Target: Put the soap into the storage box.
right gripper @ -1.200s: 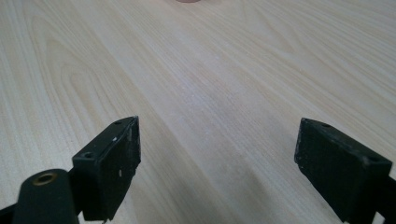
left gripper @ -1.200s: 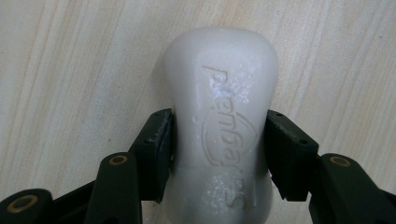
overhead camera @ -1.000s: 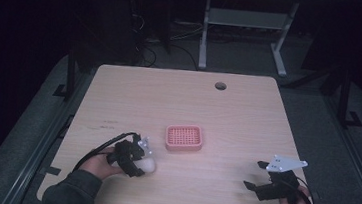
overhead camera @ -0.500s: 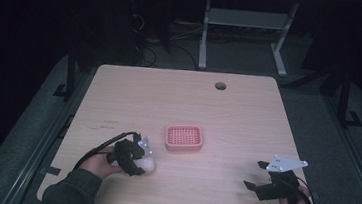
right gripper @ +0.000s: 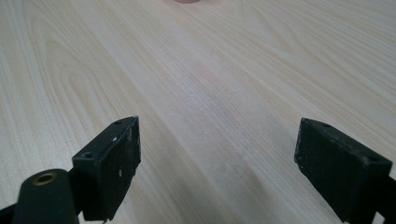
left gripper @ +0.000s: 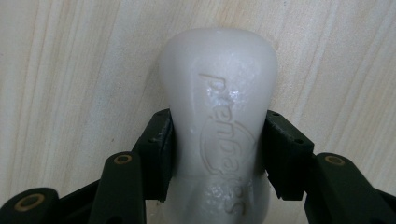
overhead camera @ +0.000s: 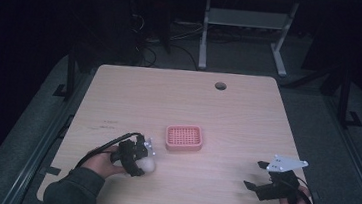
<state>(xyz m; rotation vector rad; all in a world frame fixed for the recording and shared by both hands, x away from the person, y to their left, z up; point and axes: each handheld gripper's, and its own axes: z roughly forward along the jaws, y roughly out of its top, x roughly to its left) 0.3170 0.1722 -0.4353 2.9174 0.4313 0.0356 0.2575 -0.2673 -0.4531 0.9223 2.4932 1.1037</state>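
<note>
1. Soap bar [overhead camera: 146, 166], white with raised lettering, sits at the lower left of the high view, low over your pale wood desk [overhead camera: 247, 118], pinched at its sides by your left hand-held gripper [overhead camera: 136, 159].
2. Around the desk the room is dark; a grey floor [overhead camera: 359, 164] and a white stand's legs [overhead camera: 278, 61] show at the top.
3. A pink slotted tray [overhead camera: 184, 137] lies just up and right of the soap, apart from it.
4. Your right hand-held gripper [overhead camera: 261, 176] hovers at the lower right, jaws spread over bare wood.
5. A round hole [overhead camera: 220, 86] marks the far edge; the middle between both grippers is open.
</note>
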